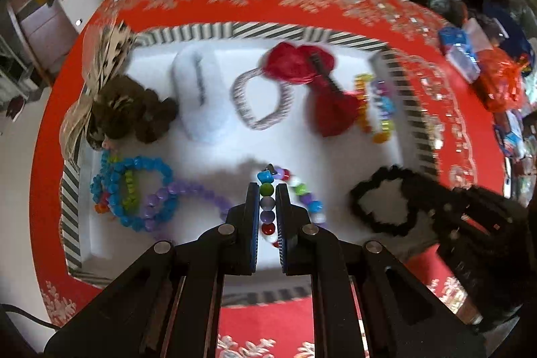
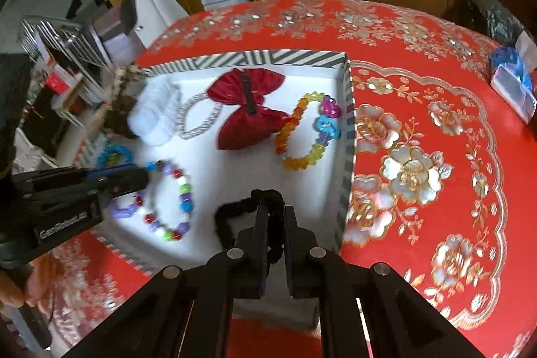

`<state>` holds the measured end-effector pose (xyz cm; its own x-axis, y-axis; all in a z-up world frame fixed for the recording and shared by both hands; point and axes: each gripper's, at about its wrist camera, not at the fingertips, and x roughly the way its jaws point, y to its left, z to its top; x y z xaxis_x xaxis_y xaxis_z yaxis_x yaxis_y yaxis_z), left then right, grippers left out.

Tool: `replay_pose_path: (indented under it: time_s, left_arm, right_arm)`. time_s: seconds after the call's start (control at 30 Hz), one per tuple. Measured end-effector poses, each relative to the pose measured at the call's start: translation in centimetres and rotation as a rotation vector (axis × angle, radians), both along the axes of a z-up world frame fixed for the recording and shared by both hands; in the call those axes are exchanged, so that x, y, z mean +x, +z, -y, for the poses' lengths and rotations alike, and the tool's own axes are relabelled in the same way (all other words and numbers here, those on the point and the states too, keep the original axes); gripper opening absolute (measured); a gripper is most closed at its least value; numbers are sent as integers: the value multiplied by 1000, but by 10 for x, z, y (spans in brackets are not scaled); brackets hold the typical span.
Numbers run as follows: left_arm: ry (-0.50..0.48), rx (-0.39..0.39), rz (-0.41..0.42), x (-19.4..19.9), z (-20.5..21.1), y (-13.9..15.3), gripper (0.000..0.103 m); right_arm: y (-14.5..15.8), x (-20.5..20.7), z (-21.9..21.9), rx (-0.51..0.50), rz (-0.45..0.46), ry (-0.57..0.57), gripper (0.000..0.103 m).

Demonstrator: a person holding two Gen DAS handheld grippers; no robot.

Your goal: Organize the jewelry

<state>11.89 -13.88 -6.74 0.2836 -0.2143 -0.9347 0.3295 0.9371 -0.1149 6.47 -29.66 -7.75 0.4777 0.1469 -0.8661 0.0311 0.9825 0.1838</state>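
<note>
A white tray with a striped rim (image 1: 268, 31) (image 2: 349, 123) lies on the red floral tablecloth. My left gripper (image 1: 267, 187) (image 2: 134, 176) is shut on a multicoloured bead bracelet (image 1: 313, 206) (image 2: 174, 200), low over the tray's near middle. At the tray's near right corner, my right gripper (image 2: 276, 210) is shut on a black scrunchie (image 2: 235, 210) (image 1: 382, 203). In the left wrist view the right gripper (image 1: 470, 223) is a dark blur, so its jaws cannot be made out there.
The tray also holds a red bow clip (image 2: 248, 109), a grey hair tie (image 2: 198, 116), a white fluffy piece (image 2: 154, 119), an orange clear-bead bracelet (image 2: 302, 130), blue (image 1: 134, 190) and purple (image 1: 194, 193) bracelets and a brown scrunchie (image 1: 134, 113). A blue box (image 2: 510, 79) sits far right.
</note>
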Motion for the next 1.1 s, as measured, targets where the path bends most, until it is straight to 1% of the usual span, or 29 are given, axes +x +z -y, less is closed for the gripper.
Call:
replay_pose_path:
  time_s: [0.1,0.13,0.17,0.2,0.23,0.3,0.37,0.53,0.67,0.87,1.1]
  left_arm:
    - [16,12,-2,4,-7,-6,8]
    - [21,18,-2,5,-9,-7,10]
    - [23,22,-3,6,-10,-7,12]
    - [22,25,-8,7,-11,-8,21]
    - [24,29,-10,7,-13,-8,33]
    - [29,26,-3,5,-16,-6,42]
    - [31,29,1,4,-17,-4,43]
    - [54,44,24,-7,-24,8,45]
    - [73,62,66,-21,-32,21,45]
    - [109,80,151,-44,-45,44,45]
    - [143,66,216,-66,-56,65,45]
  right_arm:
    - [-3,7,1,-13,2,1,9]
    - [-3,8,1,-19,2,4,13]
    - [-3,9,1,-22,5,7,20]
    - [-2,9,1,-22,8,9,26]
    - [-1,8,1,-22,15,11,34]
    - [3,6,-1,-23,28,13,35]
    - [8,3,-3,-21,38,13,35]
    - [32,-16,-7,17,104,-15,35]
    - [45,-34,-13,52,141,-59,40]
    - [59,-52,-25,53,183,-90,42]
    - [70,-66,-39,37,204,-85,43]
